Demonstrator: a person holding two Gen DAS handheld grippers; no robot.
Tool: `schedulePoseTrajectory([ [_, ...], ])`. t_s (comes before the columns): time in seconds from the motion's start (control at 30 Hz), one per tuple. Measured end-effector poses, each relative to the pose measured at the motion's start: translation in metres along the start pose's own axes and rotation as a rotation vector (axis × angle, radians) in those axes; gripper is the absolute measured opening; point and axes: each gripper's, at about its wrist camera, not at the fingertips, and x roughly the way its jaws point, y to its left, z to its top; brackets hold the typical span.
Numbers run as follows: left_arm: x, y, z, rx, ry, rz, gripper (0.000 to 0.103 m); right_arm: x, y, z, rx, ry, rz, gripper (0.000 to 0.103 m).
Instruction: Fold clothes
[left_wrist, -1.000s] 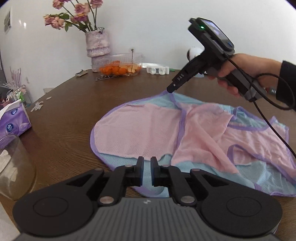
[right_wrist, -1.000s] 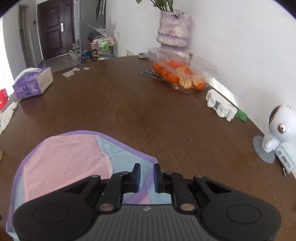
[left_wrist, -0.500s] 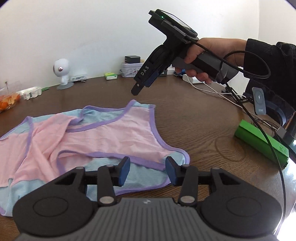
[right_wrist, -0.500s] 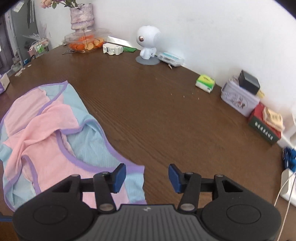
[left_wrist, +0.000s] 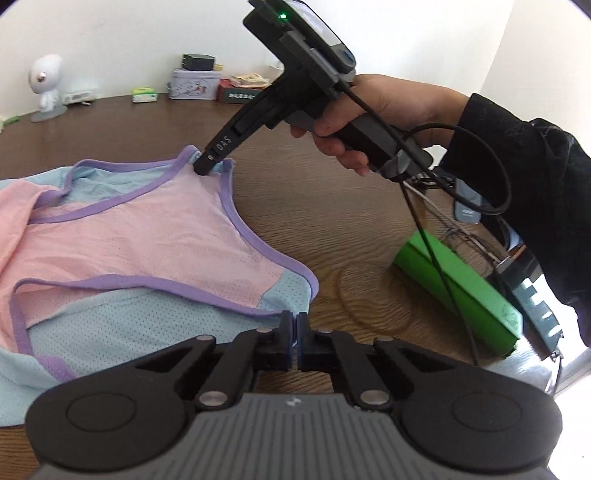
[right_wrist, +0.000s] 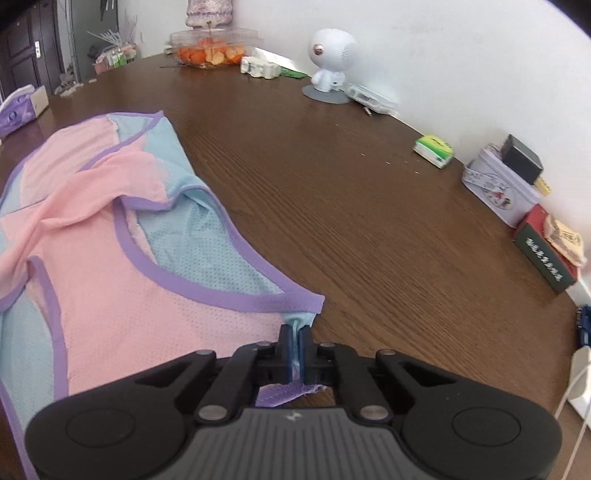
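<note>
Table (right_wrist: 369, 206): dark wood, round-ish; carries everything.

Top (left_wrist: 140, 236): sleeveless mesh, pink front, pale blue back, purple binding. Lies on near-left part of table, spread but not flat; a loose pink fold is bunched across the middle (rt wrist view). Both shoulder-strap ends are at the right end of the garment.

Green box (left_wrist: 458, 291): on table right of top, apart from it, cables beside.

Tin (right_wrist: 498, 192) & white figurine (right_wrist: 330, 55): far edge by wall, well apart from top.

Right gripper (right_wrist: 294, 350): jaws together, clamped on blue/purple strap end at far-right corner; cloth shows between and behind fingers. L view confirms tip is on that corner.

Left gripper (left_wrist: 292, 334): jaws together at near-right strap corner; purple edge meets the tips, looks pinched, thin sliver only.

Handling (judgement): v. light, thin, floppy, no stiffness, will sag & drape betw. the two holds; mesh may stretch. Binding is thickest part → best hold, as now. Thin bite on L could slip if pulled hard. Lift both corners evenly, keep light tension so the bunched fold drops out before folding over.
</note>
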Motion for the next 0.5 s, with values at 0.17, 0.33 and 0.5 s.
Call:
schedulePoseTrajectory([
  [0.17,0.01,-0.034,0.011,0.057,-0.03,-0.059,0.022,-0.019,-0.024,-0.021,-0.015,0.07,-0.106,0.006],
  [0.33,-0.054,0.0,0.005,0.12,-0.135,-0.041,0.056,-0.085,-0.009,-0.041,-0.012,-0.076,-0.178,0.052],
  [0.5,-0.113,0.086,-0.014,0.138,-0.208,0.259,0.081,-0.128,0.049,-0.069,-0.04,-0.2,-0.124,0.054],
])
